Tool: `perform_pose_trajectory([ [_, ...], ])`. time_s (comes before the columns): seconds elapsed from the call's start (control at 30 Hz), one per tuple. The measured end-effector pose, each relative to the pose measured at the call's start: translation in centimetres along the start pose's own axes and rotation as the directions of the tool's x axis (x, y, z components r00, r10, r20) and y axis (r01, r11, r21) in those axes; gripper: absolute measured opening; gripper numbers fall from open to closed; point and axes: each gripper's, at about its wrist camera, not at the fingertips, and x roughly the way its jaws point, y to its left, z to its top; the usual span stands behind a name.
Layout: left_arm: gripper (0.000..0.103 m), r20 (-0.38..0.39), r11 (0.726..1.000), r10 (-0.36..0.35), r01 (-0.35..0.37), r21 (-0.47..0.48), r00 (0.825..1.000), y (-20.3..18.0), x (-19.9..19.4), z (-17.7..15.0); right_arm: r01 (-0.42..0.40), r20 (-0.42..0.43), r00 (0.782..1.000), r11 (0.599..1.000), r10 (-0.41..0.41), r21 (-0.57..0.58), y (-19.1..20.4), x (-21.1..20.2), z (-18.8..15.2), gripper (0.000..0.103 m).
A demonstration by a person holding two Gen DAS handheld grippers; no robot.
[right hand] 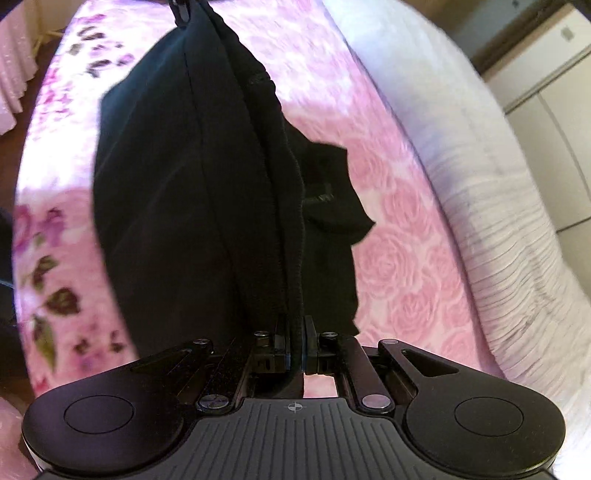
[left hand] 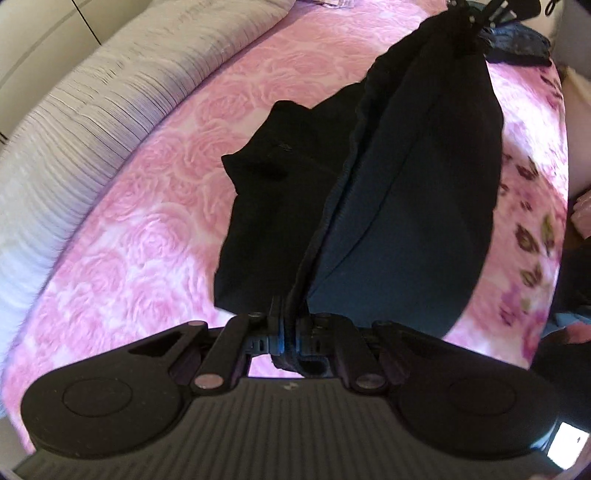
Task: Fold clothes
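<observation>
The left tongs (left hand: 291,328) are clenched on the ribbed edge of a black garment (left hand: 406,177), with a fold of the cloth pinched between the two fingers. The right tongs (right hand: 295,343) are likewise clenched on the same ribbed edge, cloth filling the gap between the fingers.

The garment (right hand: 177,184) is stretched between the two tongs and held up above the bed (left hand: 147,221). In the left wrist view, its far end meets the other tongs (left hand: 476,22) at the top of the frame. The body of the garment sags to one side of the ribbed edge; a smaller flap (left hand: 266,177) hangs on the other side.

The bed carries a pink cover with a rose pattern (right hand: 399,266). A pale striped quilt (left hand: 92,122) lies along the far side of the bed, beside the cover. A floral patch with dark leaves (right hand: 51,291) shows near the opposite edge. A second dark item (left hand: 521,44) lies on the bed at the far right in the left wrist view; what it is cannot be told.
</observation>
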Motion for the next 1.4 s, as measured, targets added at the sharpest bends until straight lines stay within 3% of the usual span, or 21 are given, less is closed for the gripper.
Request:
perform_pose_trajectory([
  [0.17, 0.004, -0.035, 0.998, -0.057, 0.056, -0.03, 0.998, 5.8, 5.0, 2.4, -0.043, -0.056, 0.997, 0.998, 0.045, 0.04, -5.5, 4.7, 1.4, 0.003],
  [0.47, 0.004, -0.077, 0.987, -0.072, 0.06, -0.152, 0.994, 12.5, 12.6, 4.0, -0.131, -0.07, 0.987, 0.98, 0.142, 0.148, -14.3, 12.5, 2.6, 0.003],
  [0.8, 0.006, -0.105, 0.971, -0.071, 0.045, -0.236, 0.992, 14.9, 20.6, 4.3, -0.202, -0.053, 0.972, 0.927, 0.23, 0.316, -17.7, 20.6, -0.5, 0.003],
  [0.93, 0.019, -0.105, 0.951, -0.047, 0.012, -0.308, 0.993, 15.3, 22.1, 3.4, -0.189, -0.003, 0.978, 0.894, 0.208, 0.406, -17.9, 22.2, -1.7, 0.004],
  [0.97, 0.024, -0.1, 0.945, -0.03, -0.005, -0.328, 0.995, 15.4, 22.1, 3.1, -0.175, 0.008, 0.981, 0.882, 0.191, 0.438, -18.0, 22.2, -1.9, 0.007],
  [1.0, 0.029, -0.096, 0.934, -0.001, -0.033, -0.356, 0.995, 15.8, 21.8, 2.8, -0.153, 0.013, 0.986, 0.868, 0.167, 0.472, -18.0, 22.0, -2.2, 0.018],
  [1.03, 0.027, -0.092, 0.916, 0.022, -0.057, -0.396, 0.996, 16.3, 21.3, 2.5, -0.131, 0.017, 0.99, 0.853, 0.142, 0.505, -18.1, 21.9, -2.5, 0.035],
  [1.1, 0.026, -0.083, 0.871, 0.047, -0.082, -0.484, 0.995, 17.6, 20.2, 1.6, -0.085, 0.032, 0.996, 0.808, 0.082, 0.584, -18.5, 20.9, -3.2, 0.048],
  [1.23, 0.026, -0.034, 0.817, 0.087, -0.091, -0.57, 0.996, 18.1, 16.4, 0.5, -0.013, 0.047, 0.998, 0.707, -0.029, 0.707, -18.5, 17.4, -4.4, 0.048],
  [1.3, 0.026, -0.001, 0.821, 0.083, -0.069, -0.566, 0.997, 16.7, 14.9, 0.5, 0.019, 0.057, 0.994, 0.641, -0.098, 0.767, -17.9, 15.0, -4.9, 0.048],
  [1.4, 0.026, 0.032, 0.85, 0.027, -0.006, -0.527, 0.999, 13.7, 14.8, 1.0, -0.008, 0.095, 0.987, 0.549, -0.131, 0.836, -16.2, 12.8, -5.4, 0.048],
])
